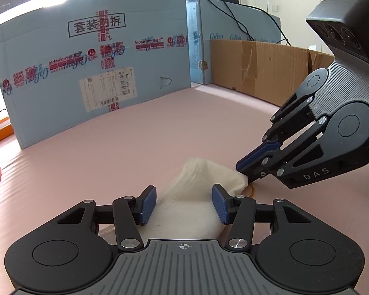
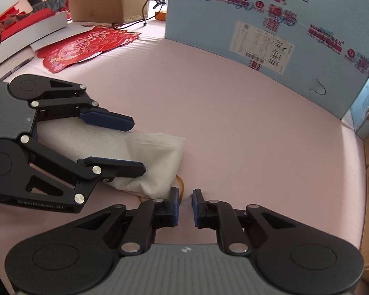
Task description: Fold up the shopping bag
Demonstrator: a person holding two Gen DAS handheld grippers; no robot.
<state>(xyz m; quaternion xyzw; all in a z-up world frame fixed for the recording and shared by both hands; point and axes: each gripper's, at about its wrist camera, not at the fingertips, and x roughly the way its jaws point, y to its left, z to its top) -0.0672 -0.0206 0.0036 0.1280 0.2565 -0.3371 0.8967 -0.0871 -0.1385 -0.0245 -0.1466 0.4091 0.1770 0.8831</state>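
Lying on the counter: a white shopping bag [image 1: 192, 196], folded into a narrow, soft bundle, sits low and centre in the left wrist view and left of centre in the right wrist view [image 2: 150, 152].
Counter: pale pink and smooth [image 1: 135, 135].
Left gripper: [image 1: 184, 191] its fingers are partly spread, one on each side of the bundle with the blue pads against its sides, holding it. In the right wrist view it reaches in from the left edge [image 2: 138, 145].
Right gripper: [image 2: 186, 194] its fingers are drawn almost together, with only a slim gap showing in its own view and nothing between them. From the left wrist view it comes in from the right, its tip [image 1: 242, 172] touching the bag's right corner.
Loop: a thin yellowish loop [image 2: 182, 184] peeks out under that corner.
Background: a large blue carton [image 1: 86, 61] with red printed tape fills the upper left, and a brown cardboard box [image 1: 258, 68] stands to its right.
Upper left of the right wrist view: a red paper cutting [image 2: 86, 44] lies flat.
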